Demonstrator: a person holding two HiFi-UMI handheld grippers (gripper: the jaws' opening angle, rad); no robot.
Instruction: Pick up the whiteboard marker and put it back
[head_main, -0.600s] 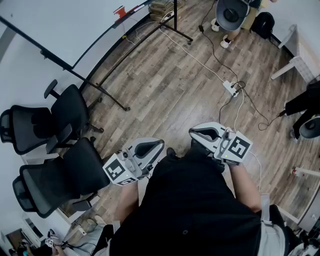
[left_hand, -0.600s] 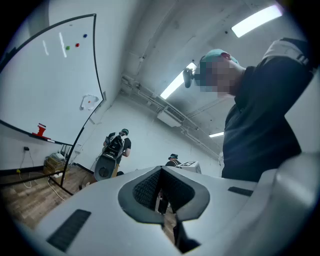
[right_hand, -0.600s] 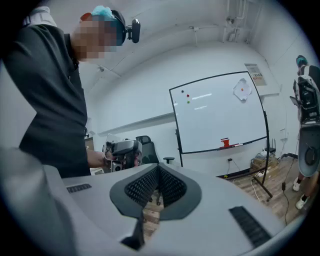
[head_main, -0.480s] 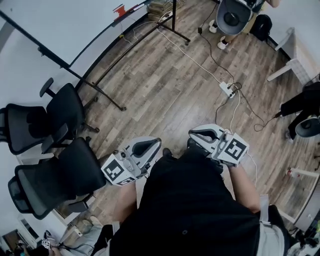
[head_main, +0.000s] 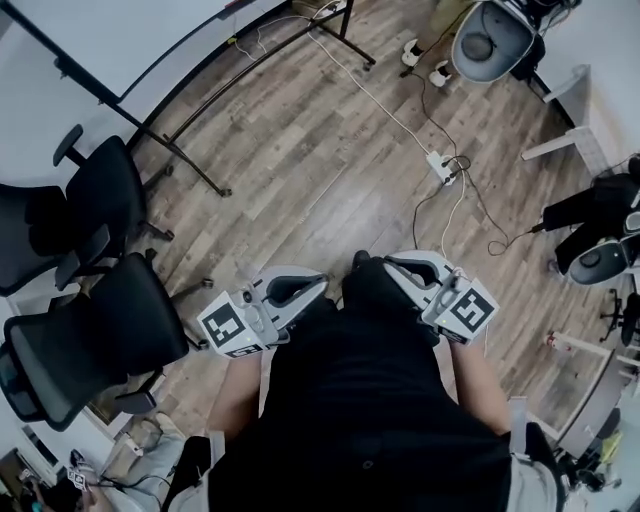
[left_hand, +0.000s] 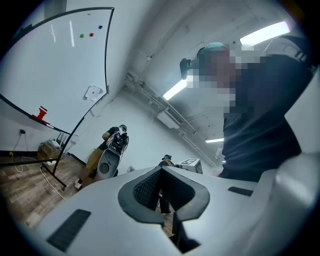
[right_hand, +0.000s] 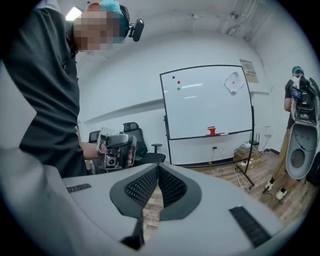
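Note:
The whiteboard (head_main: 90, 45) stands at the far left on a black stand. In the right gripper view a red block (right_hand: 212, 131) sits on the whiteboard's tray, with a thin marker-like stick (right_hand: 223, 134) lying beside it. The left gripper view shows the same red block (left_hand: 41, 113) on the tray. My left gripper (head_main: 318, 283) and right gripper (head_main: 392, 262) are held close to the person's body, far from the board. In both gripper views the jaws are shut with nothing between them.
Two black office chairs (head_main: 95, 200) (head_main: 85, 345) stand at the left. A power strip (head_main: 440, 165) with cables lies on the wood floor ahead. Another person with a grey device (head_main: 490, 40) stands at the far right, and white desk legs (head_main: 555, 145) lie beyond.
The head view has tipped down and back, so the whiteboard tray with its red block has slid out of the top. Both grippers stay shut near the body.

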